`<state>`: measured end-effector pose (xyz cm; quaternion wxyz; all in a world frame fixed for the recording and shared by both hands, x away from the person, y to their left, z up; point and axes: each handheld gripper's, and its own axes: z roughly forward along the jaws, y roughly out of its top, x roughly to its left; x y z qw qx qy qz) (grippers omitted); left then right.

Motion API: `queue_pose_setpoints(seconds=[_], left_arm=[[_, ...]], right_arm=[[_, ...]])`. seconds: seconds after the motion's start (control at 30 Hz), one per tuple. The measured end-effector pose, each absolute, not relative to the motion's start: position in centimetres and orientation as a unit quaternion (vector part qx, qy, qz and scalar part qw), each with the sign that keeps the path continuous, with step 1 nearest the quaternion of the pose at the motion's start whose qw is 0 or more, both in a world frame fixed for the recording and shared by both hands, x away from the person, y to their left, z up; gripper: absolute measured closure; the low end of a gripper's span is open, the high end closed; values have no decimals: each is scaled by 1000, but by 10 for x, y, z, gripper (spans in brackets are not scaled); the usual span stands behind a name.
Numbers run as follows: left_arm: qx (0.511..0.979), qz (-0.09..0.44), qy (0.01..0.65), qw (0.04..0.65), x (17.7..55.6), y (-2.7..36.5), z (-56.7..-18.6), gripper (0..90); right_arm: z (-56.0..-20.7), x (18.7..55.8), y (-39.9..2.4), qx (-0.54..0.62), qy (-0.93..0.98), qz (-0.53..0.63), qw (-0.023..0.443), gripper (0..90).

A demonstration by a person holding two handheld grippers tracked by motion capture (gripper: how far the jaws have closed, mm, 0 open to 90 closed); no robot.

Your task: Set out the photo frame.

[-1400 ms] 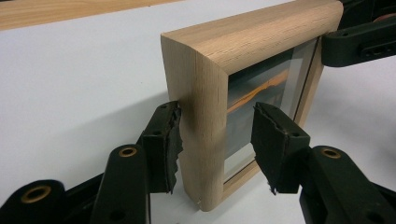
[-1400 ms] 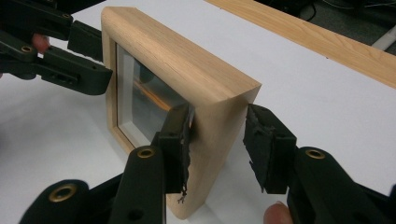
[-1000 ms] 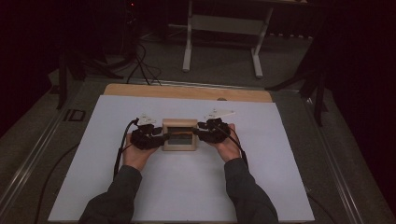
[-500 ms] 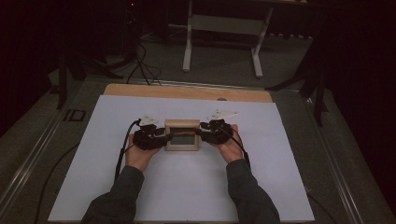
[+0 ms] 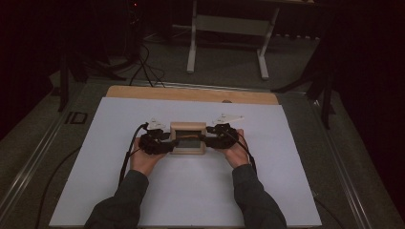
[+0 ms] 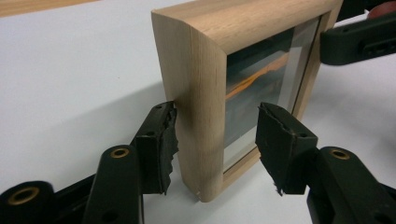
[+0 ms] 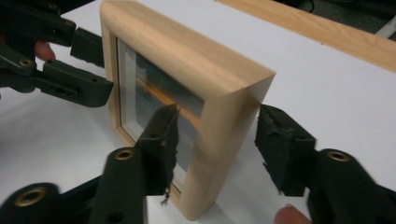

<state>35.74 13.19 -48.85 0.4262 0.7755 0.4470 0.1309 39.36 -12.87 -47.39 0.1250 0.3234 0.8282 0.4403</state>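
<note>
while both grippers point(image 5: 165, 143) point(image 5: 206, 139) straddle it, frame point(image 5: 188, 128) stands upright

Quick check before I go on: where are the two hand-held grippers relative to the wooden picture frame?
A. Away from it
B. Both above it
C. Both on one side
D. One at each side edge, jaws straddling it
D: the left hand-held gripper and right hand-held gripper straddle opposite side edges of the wooden picture frame, jaws open.

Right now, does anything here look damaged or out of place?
Yes, the black pads of the left gripper are torn and ragged at their edges, and the right gripper looks the same. The wooden frame stands upright and looks intact.
</note>
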Motion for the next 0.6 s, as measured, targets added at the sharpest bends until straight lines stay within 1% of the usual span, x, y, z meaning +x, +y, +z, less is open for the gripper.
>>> queue_pose_setpoints(seconds=[0.23, 0.6], left_arm=[[769, 132, 456, 428, 358, 137, -488, 436], [763, 134, 462, 433, 354, 143, -482, 427]], right_arm=[[-474, 392, -128, 319, 831, 438, 125, 382], [-467, 388, -137, 328, 826, 440, 128, 319]])
